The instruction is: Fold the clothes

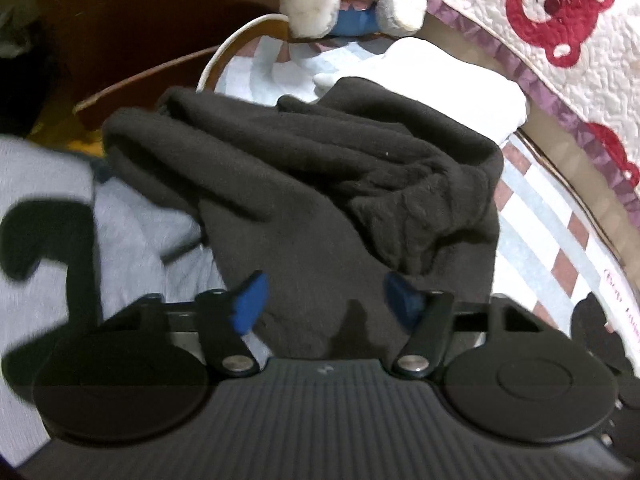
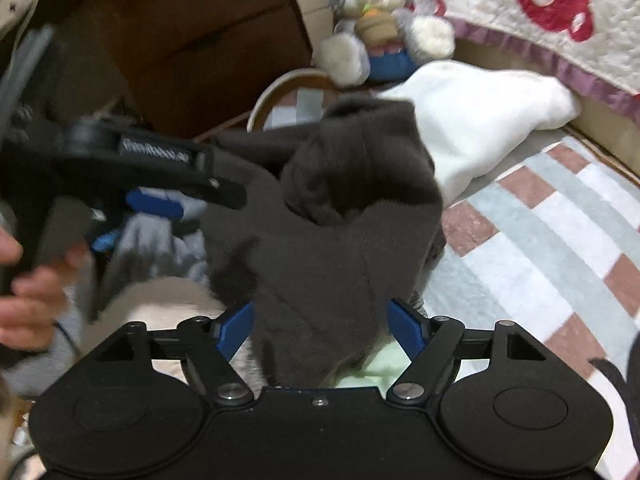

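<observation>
while dark garment point(image 1: 304, 184) lies betw both, l tongs point(image 1: 326, 300) & r tongs point(image 2: 320, 328) gape.

Both wrist cameras look steeply down along their blue fingers point(image 1: 250, 304), close over the dark garment point(image 1: 304, 168), sharing it, the white folded cloth point(image 2: 480, 120) and the plush rabbit point(image 2: 376, 20) beyond.

I am looking at a dark charcoal-brown garment point(image 1: 304, 184) lying beside a plain white folded cloth point(image 1: 452, 84), over a mat point(image 2: 540, 240) showing pale blue, white and brick-red stripes. My tools' pads point(image 1: 250, 304) are showing bright blue on black bodies. Behind, a grey-and-white plush rabbit point(image 2: 380, 20) is wearing blue, and a cream quilt point(image 1: 576, 20) is carrying red bear faces with a mauve border.
</observation>
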`<state>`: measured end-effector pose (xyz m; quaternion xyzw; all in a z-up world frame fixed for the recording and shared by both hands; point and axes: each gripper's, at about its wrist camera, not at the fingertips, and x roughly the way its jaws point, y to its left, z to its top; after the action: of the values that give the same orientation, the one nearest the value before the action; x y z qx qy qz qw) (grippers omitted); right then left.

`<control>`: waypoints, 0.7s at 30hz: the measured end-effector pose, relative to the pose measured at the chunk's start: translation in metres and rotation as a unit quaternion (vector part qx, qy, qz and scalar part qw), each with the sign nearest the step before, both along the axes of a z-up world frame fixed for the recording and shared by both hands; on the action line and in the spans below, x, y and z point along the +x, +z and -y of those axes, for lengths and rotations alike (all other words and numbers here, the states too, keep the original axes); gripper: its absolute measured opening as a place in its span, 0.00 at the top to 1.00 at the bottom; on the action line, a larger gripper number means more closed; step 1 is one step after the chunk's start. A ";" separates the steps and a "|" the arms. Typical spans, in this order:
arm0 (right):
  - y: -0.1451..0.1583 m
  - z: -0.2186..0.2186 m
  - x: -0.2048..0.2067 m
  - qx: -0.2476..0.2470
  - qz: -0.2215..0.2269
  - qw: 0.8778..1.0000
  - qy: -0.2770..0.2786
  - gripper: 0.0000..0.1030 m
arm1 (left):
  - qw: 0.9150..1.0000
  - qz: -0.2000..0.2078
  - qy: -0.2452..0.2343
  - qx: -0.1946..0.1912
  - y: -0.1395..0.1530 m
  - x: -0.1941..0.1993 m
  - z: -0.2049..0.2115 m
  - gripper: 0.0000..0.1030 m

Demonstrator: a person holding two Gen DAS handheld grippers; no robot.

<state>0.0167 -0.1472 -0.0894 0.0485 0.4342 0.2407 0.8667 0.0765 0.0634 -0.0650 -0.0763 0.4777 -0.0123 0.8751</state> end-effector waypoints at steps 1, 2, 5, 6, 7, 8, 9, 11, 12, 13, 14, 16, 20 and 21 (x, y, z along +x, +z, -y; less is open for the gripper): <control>-0.008 0.000 0.007 0.001 -0.007 1.000 0.001 0.22 | 1.000 0.006 -0.007 0.009 0.000 0.002 0.003 0.44; -0.017 0.001 0.015 0.011 -0.019 1.000 -0.009 0.22 | 1.000 0.008 -0.014 0.015 -0.001 0.004 0.006 0.45; -0.050 0.012 0.037 0.069 -0.077 0.992 -0.071 0.21 | 0.999 0.004 -0.032 0.011 -0.007 0.014 0.014 0.45; -0.061 0.015 0.044 0.096 -0.096 0.986 -0.093 0.21 | 0.999 0.001 -0.043 0.011 -0.011 0.020 0.021 0.45; -0.071 0.018 0.048 0.123 -0.114 0.979 -0.113 0.21 | 0.998 -0.003 -0.054 0.011 -0.014 0.026 0.027 0.45; -0.082 0.021 0.053 0.159 -0.133 0.970 -0.126 0.22 | 0.998 -0.006 -0.065 0.011 -0.018 0.033 0.033 0.44; -0.092 0.023 0.056 0.202 -0.146 0.960 -0.126 0.42 | 0.997 -0.009 -0.077 0.011 -0.021 0.039 0.040 0.43; -0.094 0.025 0.057 0.228 -0.136 0.957 -0.115 0.81 | 0.996 -0.012 -0.085 0.037 -0.030 0.055 0.054 0.36; -0.088 0.025 0.054 0.221 -0.109 0.963 -0.106 0.83 | 0.995 -0.013 -0.086 0.055 -0.035 0.063 0.061 0.31; -0.078 0.026 0.048 0.212 -0.070 0.970 -0.099 0.84 | 0.994 -0.014 -0.085 0.069 -0.040 0.071 0.067 0.21; -0.069 0.028 0.042 0.203 -0.034 0.974 -0.092 0.85 | 0.994 -0.018 -0.083 0.073 -0.045 0.078 0.070 0.19; -0.053 0.038 0.030 0.205 0.000 0.974 -0.096 0.87 | 0.994 -0.026 -0.092 0.058 -0.053 0.090 0.075 0.23; -0.027 0.065 0.009 0.202 0.043 0.971 -0.123 0.87 | 0.984 -0.026 -0.160 -0.079 -0.044 0.091 0.089 0.85; -0.022 0.074 0.005 0.212 0.044 0.968 -0.123 0.87 | 0.981 -0.012 -0.173 -0.081 -0.036 0.086 0.097 0.85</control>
<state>0.0212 -0.2212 -0.1115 0.2736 0.3250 0.2211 0.8779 0.1624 -0.0339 -0.1005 -0.0634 0.4913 -0.2017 0.8449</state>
